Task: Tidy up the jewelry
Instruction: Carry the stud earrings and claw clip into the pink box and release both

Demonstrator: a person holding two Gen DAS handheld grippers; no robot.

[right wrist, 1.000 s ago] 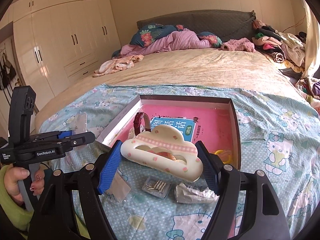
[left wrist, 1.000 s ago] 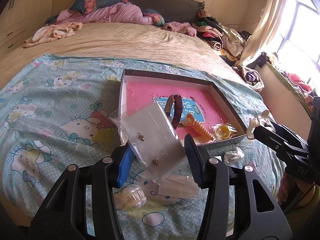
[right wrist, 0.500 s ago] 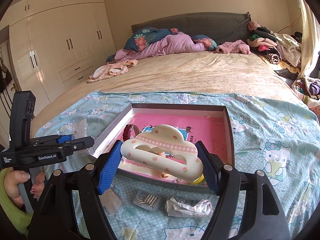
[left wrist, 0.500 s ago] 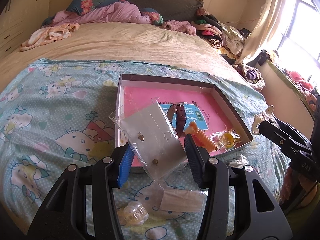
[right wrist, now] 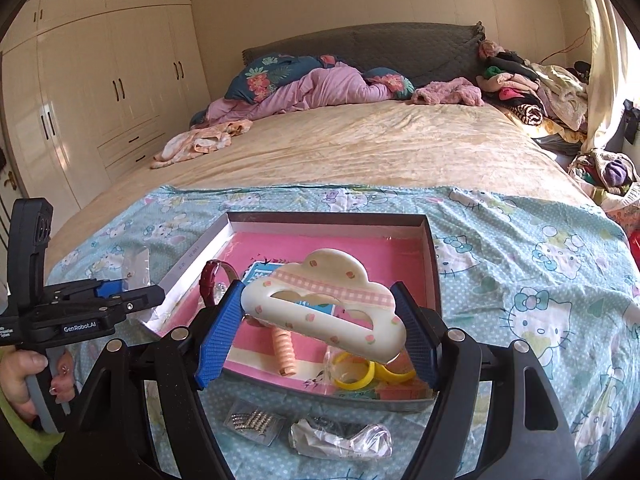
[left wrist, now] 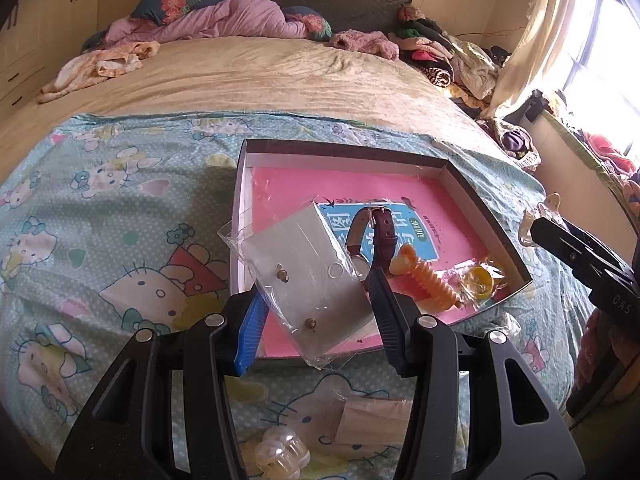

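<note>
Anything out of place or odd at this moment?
Several pieces lie outside the box: a rhinestone packet and a crumpled bag on the sheet before it. The left gripper holds an earring card tilted; the right gripper holds a cloud clip.

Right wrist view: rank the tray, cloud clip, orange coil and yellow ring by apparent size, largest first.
1. tray
2. cloud clip, though it is held nearest the camera, which enlarges it
3 and 4. orange coil and yellow ring: look alike, both partly hidden

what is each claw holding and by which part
Left claw grips the earring packet by its two side edges. Right claw grips the cloud hair clip by its two ends.
</note>
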